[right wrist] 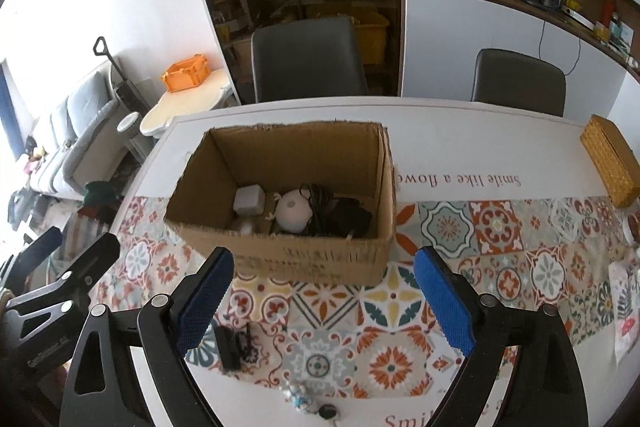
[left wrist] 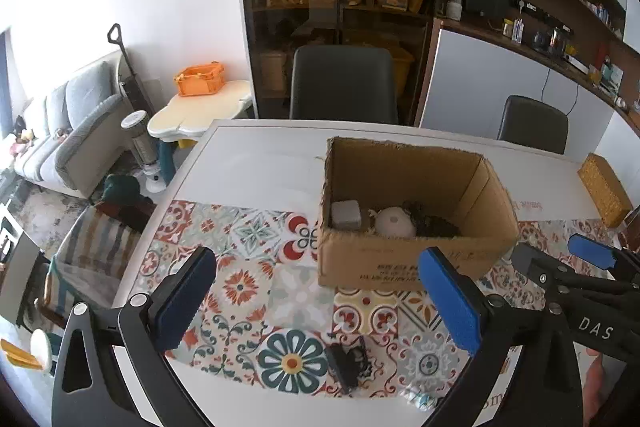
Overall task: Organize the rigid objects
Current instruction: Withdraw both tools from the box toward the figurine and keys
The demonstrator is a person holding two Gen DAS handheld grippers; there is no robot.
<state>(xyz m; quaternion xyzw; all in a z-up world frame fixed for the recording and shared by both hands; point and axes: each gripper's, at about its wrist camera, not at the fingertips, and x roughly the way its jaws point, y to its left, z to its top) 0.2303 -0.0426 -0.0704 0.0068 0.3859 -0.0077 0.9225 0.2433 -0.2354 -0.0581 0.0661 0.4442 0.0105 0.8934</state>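
Observation:
An open cardboard box (left wrist: pixel 404 259) (right wrist: pixel 308 259) stands on the patterned tablecloth. Inside it lie a small grey cube (left wrist: pixel 346 214) (right wrist: pixel 249 201), a white round object (left wrist: pixel 395 223) (right wrist: pixel 295 213) and dark cables with a black adapter (right wrist: pixel 344 217). A small black object (left wrist: pixel 349 363) (right wrist: pixel 234 347) lies on the cloth in front of the box. A tiny trinket (right wrist: pixel 298 397) rests near the table's front edge. My left gripper (left wrist: pixel 324 303) is open and empty, in front of the box. My right gripper (right wrist: pixel 324 301) is open and empty too, just before the box.
A yellow woven box (right wrist: pixel 610 161) (left wrist: pixel 604 189) sits at the table's right. Two dark chairs (right wrist: pixel 308 59) (right wrist: pixel 520 81) stand behind the table. A small cream side table with an orange crate (left wrist: pixel 200 79) and a grey sofa (left wrist: pixel 68 131) are to the left.

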